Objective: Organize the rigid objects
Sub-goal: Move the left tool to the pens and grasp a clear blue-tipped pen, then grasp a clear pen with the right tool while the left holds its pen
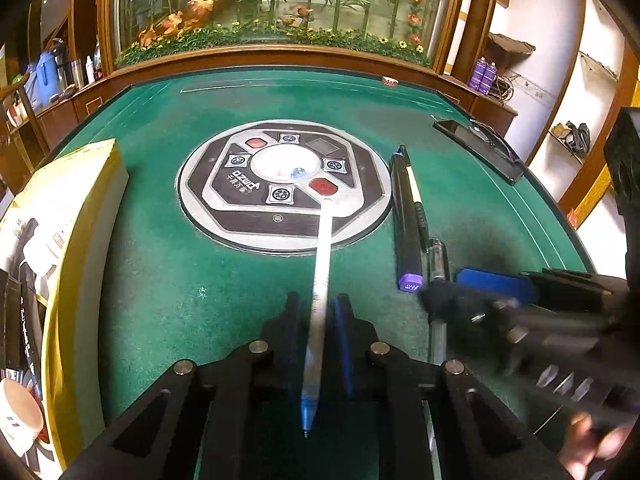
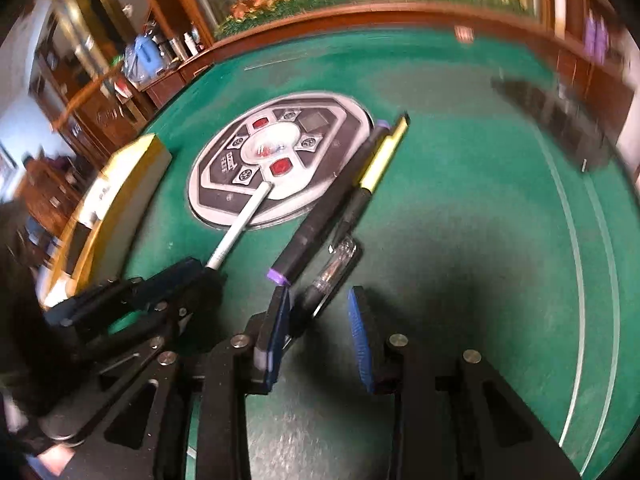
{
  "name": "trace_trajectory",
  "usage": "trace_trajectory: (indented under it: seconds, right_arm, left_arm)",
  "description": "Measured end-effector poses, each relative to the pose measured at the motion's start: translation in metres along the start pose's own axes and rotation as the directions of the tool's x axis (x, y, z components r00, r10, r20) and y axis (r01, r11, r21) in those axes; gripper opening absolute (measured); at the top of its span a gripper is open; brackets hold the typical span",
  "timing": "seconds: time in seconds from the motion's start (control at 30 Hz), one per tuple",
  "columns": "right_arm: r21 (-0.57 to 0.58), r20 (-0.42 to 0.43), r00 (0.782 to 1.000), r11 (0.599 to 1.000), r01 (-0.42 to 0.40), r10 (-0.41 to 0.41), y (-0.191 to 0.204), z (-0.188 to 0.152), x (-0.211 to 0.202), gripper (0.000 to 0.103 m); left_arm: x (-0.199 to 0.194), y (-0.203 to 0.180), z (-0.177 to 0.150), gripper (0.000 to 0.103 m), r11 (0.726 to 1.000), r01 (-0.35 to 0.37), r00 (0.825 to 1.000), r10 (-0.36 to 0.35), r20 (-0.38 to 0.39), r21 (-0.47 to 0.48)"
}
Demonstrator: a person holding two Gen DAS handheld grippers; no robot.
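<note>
Left gripper (image 1: pixel 316 312) pinching white pen (image 1: pixel 320 276) over green table (image 1: pixel 180 280); right gripper (image 2: pixel 320 320) hanging spread around clear pen (image 2: pixel 332 272), beside black marker (image 2: pixel 332 200), pads not pressing

Both views bulge with fisheye curve and go black at the corners. The left wrist view is fairly sharp and evenly lit, with glare on the white wall (image 1: pixel 560 40). The right wrist view is smeared by motion blur, and a dark shadow lies on the green table (image 2: pixel 460 240).
</note>
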State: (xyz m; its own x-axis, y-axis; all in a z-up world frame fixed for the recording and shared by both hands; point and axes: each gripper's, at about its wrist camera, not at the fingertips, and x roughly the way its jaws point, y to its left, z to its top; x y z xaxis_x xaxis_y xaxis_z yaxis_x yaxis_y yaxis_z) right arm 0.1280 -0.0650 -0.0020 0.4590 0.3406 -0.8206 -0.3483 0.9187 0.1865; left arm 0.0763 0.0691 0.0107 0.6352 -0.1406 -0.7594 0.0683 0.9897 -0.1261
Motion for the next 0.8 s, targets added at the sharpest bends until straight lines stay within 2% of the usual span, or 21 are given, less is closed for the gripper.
trace_trajectory:
  seconds: [0.1, 0.13, 0.17, 0.23, 0.3, 0.33, 0.37, 0.4, 0.5, 0.73, 0.8]
  right_arm:
    - [-0.028, 0.006, 1.000, 1.000, 0.006, -0.006, 0.001, 0.000, 0.000, 0.030]
    - [-0.017, 0.001, 1.000, 1.000, -0.005, 0.005, -0.003, 0.000, 0.000, 0.024]
    - [-0.002, -0.004, 1.000, 1.000, -0.013, 0.013, -0.009, -0.001, -0.001, 0.017]
    - [0.036, -0.004, 1.000, 0.999, -0.026, 0.026, -0.020, -0.001, -0.004, 0.016]
    - [0.097, -0.008, 0.998, 0.994, -0.059, 0.061, -0.032, 0.000, -0.004, 0.014]
    - [0.115, -0.006, 0.998, 0.991, -0.068, 0.069, -0.036, 0.000, -0.005, 0.012]
    - [0.121, 0.001, 0.998, 0.991, -0.062, 0.063, -0.037, -0.001, -0.006, 0.010]
    - [0.126, 0.018, 0.998, 0.990, -0.060, 0.058, -0.039, 0.000, -0.009, 0.010]
    - [0.156, 0.061, 0.996, 0.985, -0.074, 0.065, -0.046, 0.002, -0.019, 0.009]
    - [0.175, 0.083, 0.991, 0.978, -0.116, 0.102, -0.050, 0.004, -0.026, 0.009]
    - [0.170, 0.094, 0.984, 0.972, -0.163, 0.149, -0.049, 0.003, -0.029, 0.009]
  left_arm:
    - [0.001, -0.001, 0.000, 0.016, 1.000, -0.009, 1.000, 0.009, -0.004, 0.010]
    - [0.001, -0.002, 0.001, 0.016, 1.000, -0.015, 1.000, 0.015, -0.008, 0.013]
    - [0.002, -0.003, 0.002, 0.016, 1.000, -0.018, 1.000, 0.018, -0.013, 0.013]
    - [0.005, -0.003, 0.007, 0.023, 1.000, -0.016, 1.000, 0.016, -0.026, 0.004]
    - [0.009, -0.008, 0.010, 0.023, 0.999, -0.042, 0.999, 0.043, -0.029, 0.021]
    - [0.010, -0.011, 0.010, 0.022, 0.998, -0.055, 0.998, 0.056, -0.024, 0.041]
    - [0.011, -0.013, 0.009, 0.007, 0.996, -0.073, 0.997, 0.073, -0.005, 0.051]
    - [0.011, -0.011, 0.009, 0.006, 0.997, -0.067, 0.998, 0.067, -0.001, 0.042]
    - [0.006, -0.001, 0.006, 0.006, 1.000, 0.008, 1.000, -0.007, 0.008, -0.029]
    - [-0.019, -0.003, -0.004, 0.006, 0.998, 0.037, 0.997, -0.033, 0.074, -0.054]
    - [-0.026, -0.004, -0.005, 0.006, 0.997, 0.042, 0.995, -0.037, 0.092, -0.063]
